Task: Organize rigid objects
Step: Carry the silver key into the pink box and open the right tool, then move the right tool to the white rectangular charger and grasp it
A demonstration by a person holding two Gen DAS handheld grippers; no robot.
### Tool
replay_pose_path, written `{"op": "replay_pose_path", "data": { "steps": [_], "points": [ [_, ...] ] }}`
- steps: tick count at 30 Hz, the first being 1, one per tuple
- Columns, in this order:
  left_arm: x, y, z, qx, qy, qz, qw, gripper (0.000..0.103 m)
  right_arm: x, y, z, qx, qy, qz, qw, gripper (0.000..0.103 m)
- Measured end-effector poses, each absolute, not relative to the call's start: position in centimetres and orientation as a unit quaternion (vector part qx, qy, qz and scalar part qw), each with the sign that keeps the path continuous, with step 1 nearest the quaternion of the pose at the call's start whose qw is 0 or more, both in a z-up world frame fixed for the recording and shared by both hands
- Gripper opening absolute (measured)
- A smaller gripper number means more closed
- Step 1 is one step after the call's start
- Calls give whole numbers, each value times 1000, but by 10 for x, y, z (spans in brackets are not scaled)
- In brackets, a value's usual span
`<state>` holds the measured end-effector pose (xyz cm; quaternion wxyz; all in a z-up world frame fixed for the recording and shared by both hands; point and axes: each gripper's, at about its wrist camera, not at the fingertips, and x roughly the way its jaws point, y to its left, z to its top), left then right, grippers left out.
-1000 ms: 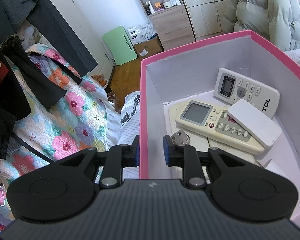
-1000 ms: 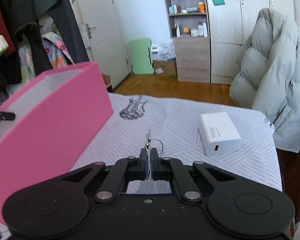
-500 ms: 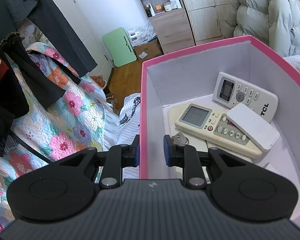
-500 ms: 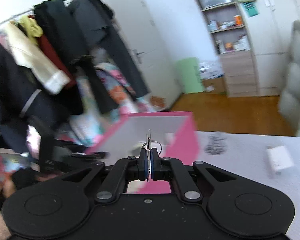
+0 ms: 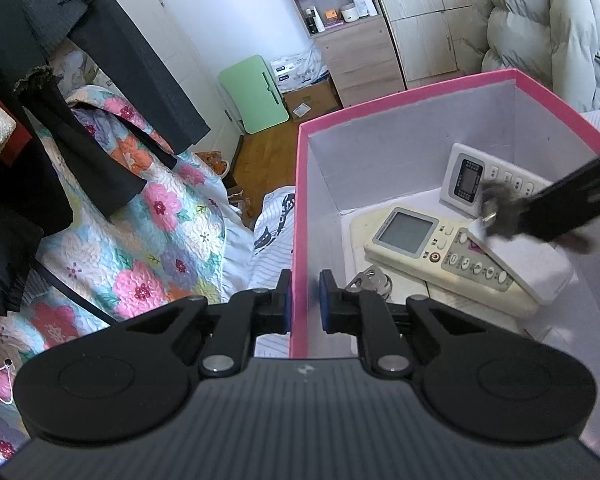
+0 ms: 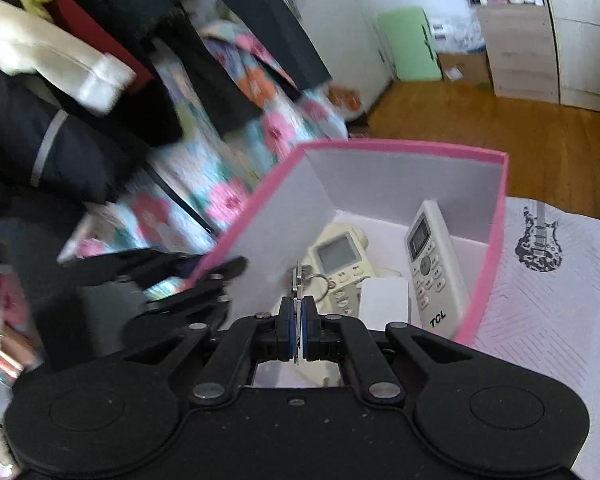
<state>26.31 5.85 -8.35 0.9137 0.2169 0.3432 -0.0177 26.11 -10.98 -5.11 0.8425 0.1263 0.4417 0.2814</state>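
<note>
The right gripper (image 6: 298, 334) is pinching a thin metal key (image 6: 298, 280) edge-on between its pads, the blade standing up along the line of the fingers, a key ring (image 6: 320, 284) hanging off its right side. It hangs just over the near end of the open pink box (image 6: 496, 240), so the key lies directly above the box floor, and the release looks to be a straight drop.

The left gripper (image 5: 304, 304) straddles the box's left wall, one finger outside and one inside, closed on the wall to steady it; whether the pads press hard cannot be told.

Inside lie a cream remote (image 6: 340, 256), a white TCL remote (image 6: 432, 268) and a small white block (image 6: 384, 298), all with long axes running near to far. A second key (image 5: 370, 278) lies on the floor by the left gripper's inner finger, partly hidden by it.

In the left view the right gripper is a blur. The box's near floor is hidden by the right gripper's body. Farther off is the bed (image 6: 548, 300) with a guitar print.
</note>
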Motion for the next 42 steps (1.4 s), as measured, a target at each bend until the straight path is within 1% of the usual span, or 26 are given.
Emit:
{"op": "replay_pose_path", "data": {
  "steps": [4, 7, 9, 10, 11, 16, 19, 22, 25, 31, 33, 36, 38, 40, 42],
  "points": [
    [262, 58, -84, 214, 343, -19, 914, 12, 274, -86, -65, 61, 446, 243, 859, 6],
    [262, 57, -84, 215, 343, -21, 914, 12, 275, -79, -69, 36, 450, 216, 866, 15],
    [262, 56, -84, 220, 343, -19, 913, 12, 269, -79, -67, 13, 444, 201, 873, 17],
    [263, 55, -84, 221, 343, -19, 913, 12, 264, -83, -63, 12, 438, 201, 876, 17],
    [263, 55, -84, 221, 342, -20, 913, 12, 259, -88, -58, 18, 435, 204, 877, 20],
    [264, 57, -84, 219, 343, -20, 913, 12, 227, -121, -30, 28, 410, 201, 889, 24],
    [263, 57, -85, 220, 342, -19, 913, 12, 205, -144, -17, 27, 396, 193, 897, 24],
    [263, 57, -85, 220, 343, -18, 913, 13, 190, -164, -11, 27, 386, 177, 905, 24],
    [262, 55, -85, 231, 343, -16, 910, 13, 175, -186, -9, 22, 384, 149, 911, 29],
    [262, 54, -86, 232, 343, -16, 910, 13, 159, -226, -32, 19, 398, 106, 911, 29],
    [261, 54, -86, 234, 343, -16, 910, 13, 157, -237, -46, 32, 401, 94, 911, 32],
    [261, 54, -85, 237, 342, -16, 909, 13, 158, -258, -69, 55, 402, 70, 911, 39],
    [261, 54, -85, 238, 342, -17, 909, 13, 163, -265, -82, 35, 402, 44, 914, 45],
    [261, 54, -86, 237, 341, -19, 909, 13, 168, -272, -93, 9, 399, 22, 917, 46],
    [261, 54, -86, 237, 341, -20, 910, 14, 174, -280, -102, 2, 395, 21, 918, 51]
  ]
}}
